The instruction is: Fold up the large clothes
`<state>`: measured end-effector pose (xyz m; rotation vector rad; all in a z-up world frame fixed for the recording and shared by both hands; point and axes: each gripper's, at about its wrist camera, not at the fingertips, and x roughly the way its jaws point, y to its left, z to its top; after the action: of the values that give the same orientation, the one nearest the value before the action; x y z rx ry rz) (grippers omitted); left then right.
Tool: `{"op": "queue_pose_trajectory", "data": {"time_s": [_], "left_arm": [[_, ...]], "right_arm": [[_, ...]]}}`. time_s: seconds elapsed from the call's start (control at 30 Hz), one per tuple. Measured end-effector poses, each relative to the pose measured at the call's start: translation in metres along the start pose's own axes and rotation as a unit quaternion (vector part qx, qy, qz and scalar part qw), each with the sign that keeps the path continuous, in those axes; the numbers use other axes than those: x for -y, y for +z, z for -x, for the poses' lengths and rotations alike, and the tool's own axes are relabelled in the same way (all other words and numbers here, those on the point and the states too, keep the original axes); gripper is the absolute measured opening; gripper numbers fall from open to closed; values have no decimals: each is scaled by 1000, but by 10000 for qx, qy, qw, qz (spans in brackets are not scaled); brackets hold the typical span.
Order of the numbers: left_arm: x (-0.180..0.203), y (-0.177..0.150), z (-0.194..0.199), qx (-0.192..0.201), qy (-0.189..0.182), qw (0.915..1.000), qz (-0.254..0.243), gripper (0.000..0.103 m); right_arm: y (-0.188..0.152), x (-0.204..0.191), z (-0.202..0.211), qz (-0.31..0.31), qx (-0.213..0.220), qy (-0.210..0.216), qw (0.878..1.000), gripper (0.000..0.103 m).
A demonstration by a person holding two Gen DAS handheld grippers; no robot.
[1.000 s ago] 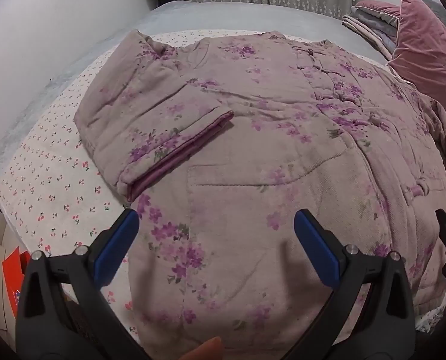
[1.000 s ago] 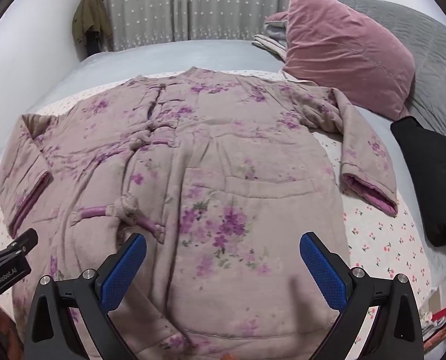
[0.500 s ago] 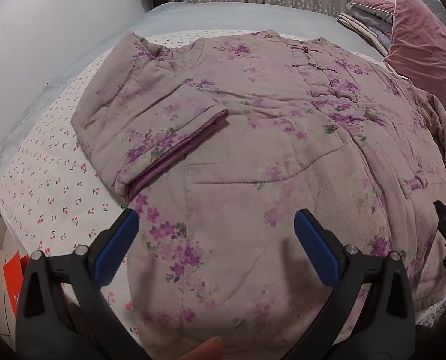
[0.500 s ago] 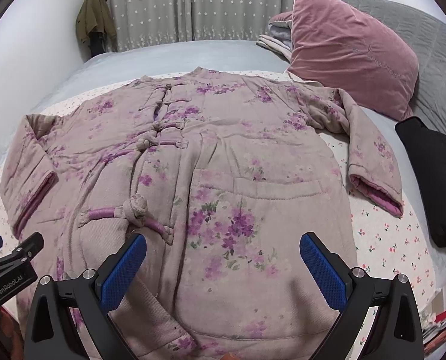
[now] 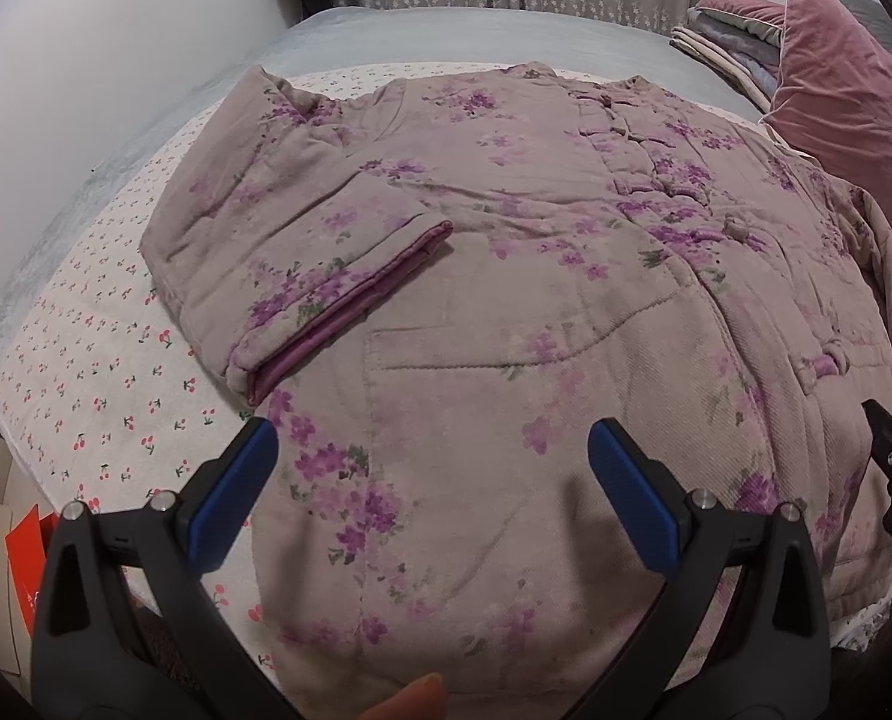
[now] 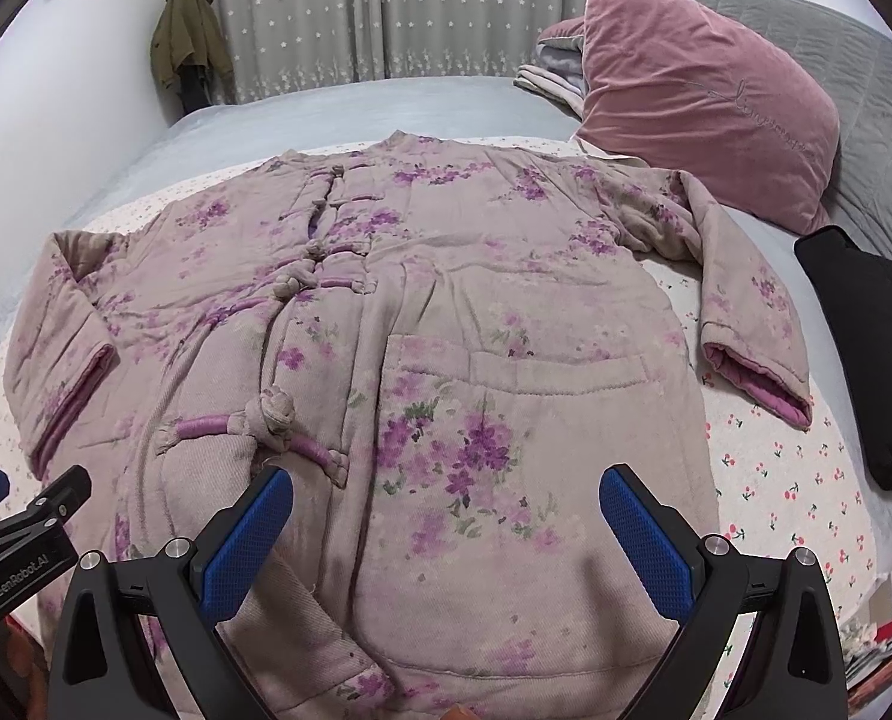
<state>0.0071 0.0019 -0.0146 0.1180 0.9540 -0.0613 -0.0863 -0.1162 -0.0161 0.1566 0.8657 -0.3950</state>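
Observation:
A padded pinkish jacket (image 5: 535,276) with purple flowers and knot buttons lies flat, front up, on the bed, also filling the right wrist view as the jacket (image 6: 446,312). Its left sleeve (image 5: 302,276) is folded in over the body; the right sleeve (image 6: 745,324) lies out to the side. My left gripper (image 5: 434,474) hangs open above the hem near the left pocket. My right gripper (image 6: 446,510) is open too, above the hem near the right pocket. Neither holds anything. The left gripper's body (image 6: 20,546) shows at the right view's lower left.
A cherry-print sheet (image 5: 98,360) covers the bed under the jacket. A pink velvet pillow (image 6: 703,96) and folded blankets (image 6: 553,72) lie at the head. A black cushion (image 6: 865,348) sits at the right edge. A wall (image 5: 86,90) runs along the left. A fingertip (image 5: 416,699) shows below.
Both grippers have drawn back and up a little from the jacket, so more of it and the far bed shows. The jacket has not moved. Both stay open.

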Motion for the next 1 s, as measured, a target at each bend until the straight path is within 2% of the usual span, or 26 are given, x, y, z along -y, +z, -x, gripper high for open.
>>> {"op": "queue_pose_trajectory", "data": {"time_s": [1.0], "left_arm": [[-3, 0, 0, -16, -39, 10000, 41, 103]], "right_arm": [[-2, 1, -2, -10, -34, 19, 10000, 103]]}}
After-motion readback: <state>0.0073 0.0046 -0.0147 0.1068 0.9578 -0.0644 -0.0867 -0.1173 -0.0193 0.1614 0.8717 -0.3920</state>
